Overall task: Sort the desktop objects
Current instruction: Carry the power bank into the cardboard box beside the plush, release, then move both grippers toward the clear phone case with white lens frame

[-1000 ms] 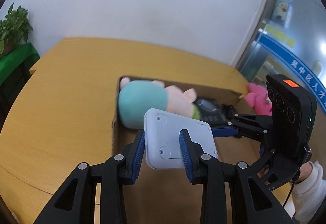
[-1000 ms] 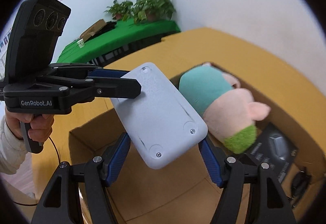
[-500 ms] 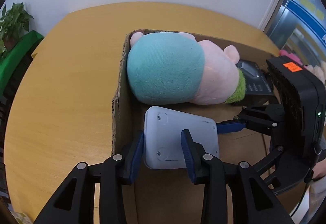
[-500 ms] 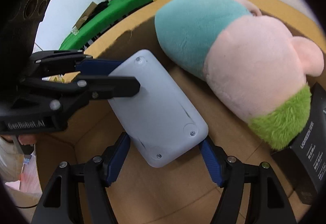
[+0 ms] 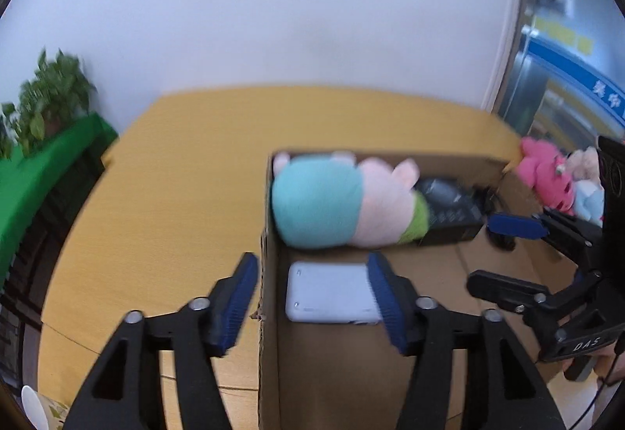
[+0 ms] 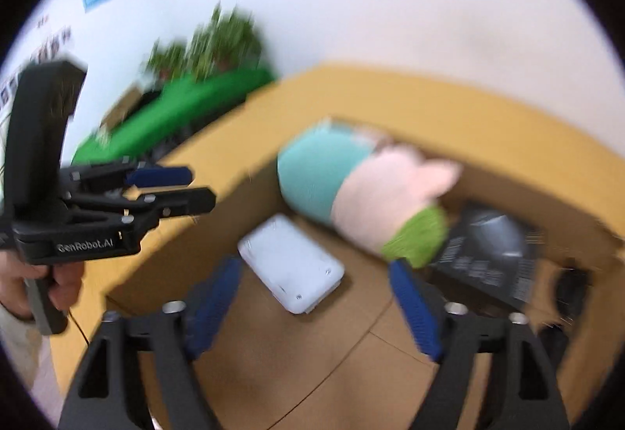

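Observation:
A flat white device (image 5: 330,293) (image 6: 291,264) lies on the floor of an open cardboard box (image 5: 269,352) (image 6: 343,363), free of both grippers. Beside it lie a teal, pink and green plush toy (image 5: 340,203) (image 6: 351,191) and a black retail box (image 5: 449,211) (image 6: 488,254). My left gripper (image 5: 312,297) is open above the box's left wall, one finger on each side of it. My right gripper (image 6: 312,297) is open above the box. The right gripper also shows in the left wrist view (image 5: 519,230), and the left gripper in the right wrist view (image 6: 172,187).
The box stands on a yellow-orange table (image 5: 168,195) (image 6: 468,109). Pink and pale plush toys (image 5: 554,183) sit at the table's right. A green-covered stand with potted plants (image 5: 47,140) (image 6: 203,86) is at the far left by a white wall.
Both grippers held the white device over the box and lowered it in. Both have let go, opened wide and pulled back upward; the device now lies on the box floor.

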Action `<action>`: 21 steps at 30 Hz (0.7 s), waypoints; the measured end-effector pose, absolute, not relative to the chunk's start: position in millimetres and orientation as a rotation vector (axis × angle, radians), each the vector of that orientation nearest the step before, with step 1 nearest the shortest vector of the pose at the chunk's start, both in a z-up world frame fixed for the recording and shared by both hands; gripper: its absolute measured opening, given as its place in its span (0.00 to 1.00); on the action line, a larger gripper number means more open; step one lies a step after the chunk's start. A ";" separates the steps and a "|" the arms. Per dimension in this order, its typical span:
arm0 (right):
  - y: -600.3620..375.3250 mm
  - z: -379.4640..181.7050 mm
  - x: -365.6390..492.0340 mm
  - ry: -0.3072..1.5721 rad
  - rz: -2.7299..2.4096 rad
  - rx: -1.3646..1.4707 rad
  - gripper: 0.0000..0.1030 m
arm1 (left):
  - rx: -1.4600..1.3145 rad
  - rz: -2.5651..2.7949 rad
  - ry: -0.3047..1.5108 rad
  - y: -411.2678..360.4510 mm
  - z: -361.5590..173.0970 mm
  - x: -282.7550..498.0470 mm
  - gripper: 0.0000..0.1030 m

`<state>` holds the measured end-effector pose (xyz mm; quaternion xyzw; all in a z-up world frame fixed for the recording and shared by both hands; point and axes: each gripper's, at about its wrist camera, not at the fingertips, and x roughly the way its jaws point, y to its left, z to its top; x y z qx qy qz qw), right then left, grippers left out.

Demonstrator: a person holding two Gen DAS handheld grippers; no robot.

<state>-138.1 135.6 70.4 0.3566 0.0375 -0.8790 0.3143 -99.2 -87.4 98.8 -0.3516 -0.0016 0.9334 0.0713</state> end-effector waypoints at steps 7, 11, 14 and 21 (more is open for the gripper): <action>184.9 88.7 -48.4 0.021 -2.649 0.813 0.82 | -0.725 2.824 -0.014 -51.9 132.4 -13.0 0.95; 221.5 78.6 -25.8 0.057 -2.761 0.835 0.82 | -0.656 2.834 -0.007 -32.1 127.3 4.1 0.95; 234.9 76.4 -16.0 0.060 -2.793 0.861 0.82 | -0.686 2.810 -0.020 -21.7 120.0 5.4 0.95; 249.7 78.8 7.7 0.135 -2.872 0.837 0.82 | -0.723 2.792 -0.020 -3.9 105.2 8.9 0.95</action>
